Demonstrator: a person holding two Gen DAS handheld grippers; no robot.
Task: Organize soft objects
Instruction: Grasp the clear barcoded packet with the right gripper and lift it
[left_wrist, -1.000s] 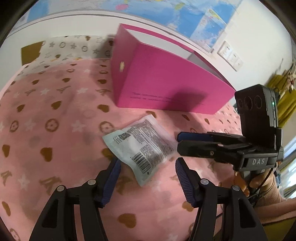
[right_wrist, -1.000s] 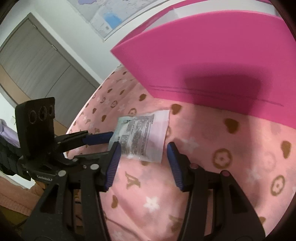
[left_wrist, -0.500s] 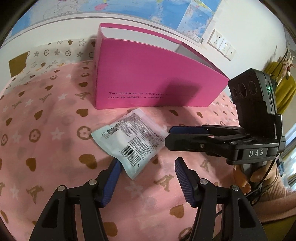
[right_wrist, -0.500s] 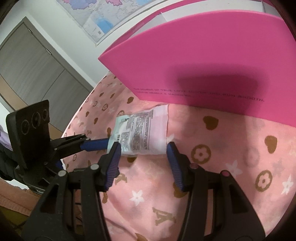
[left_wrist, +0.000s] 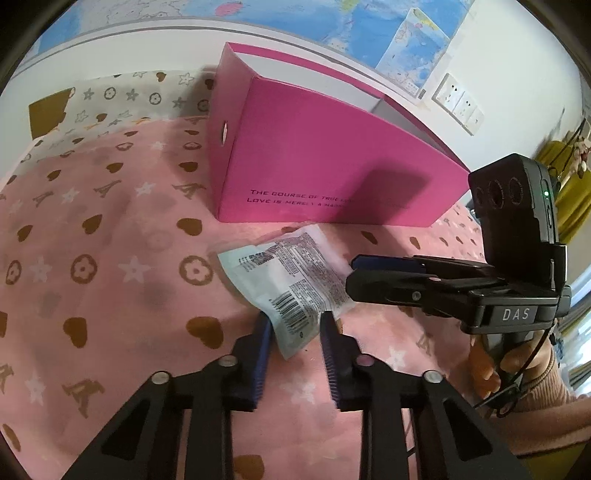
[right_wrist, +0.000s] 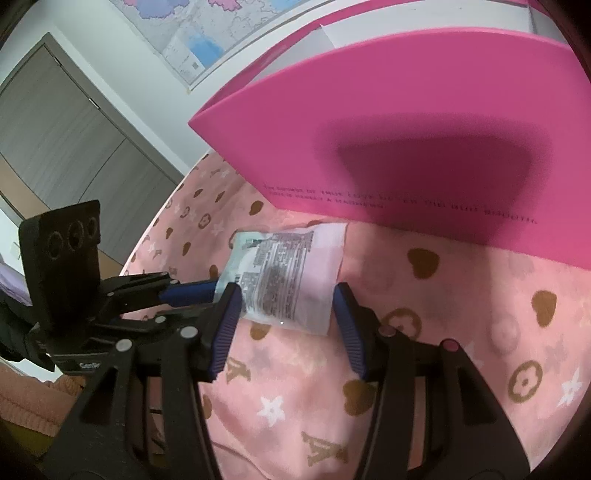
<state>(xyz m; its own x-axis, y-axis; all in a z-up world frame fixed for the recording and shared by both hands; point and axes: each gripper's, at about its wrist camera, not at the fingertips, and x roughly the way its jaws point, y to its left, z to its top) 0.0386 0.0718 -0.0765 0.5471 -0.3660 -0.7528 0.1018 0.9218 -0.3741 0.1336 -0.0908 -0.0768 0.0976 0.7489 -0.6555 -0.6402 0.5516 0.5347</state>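
Step in hand: pickup of the packet (left_wrist: 291, 284), a soft sealed pouch with print and a barcode. It lies flat on the pink blanket (left_wrist: 110, 266), just in front of the near wall of the pink box (left_wrist: 325, 162) and apart from it.

Left gripper (left_wrist: 295, 334): jaws have just been closing, and the pads now stand narrow on either side of the packet's near corner, at the barcode end. They appear to pinch that corner. Judged clenched on the packet; the packet is not yet off the blanket.

Right gripper (right_wrist: 286, 308): jaws apart, one pad at each side edge of the packet, the left pad touching or nearly so, the right one just clear. Not squeezing; judged released. A hand (left_wrist: 491, 369) in a pink sleeve holds its grip.

Next move, as judged: raise the packet by the pinched corner and carry it up over the near wall into the open top of the box. A corner hold on a limp pouch will let it droop and swing, so lift high enough to clear the rim. The right gripper should either close to share the load or back away.
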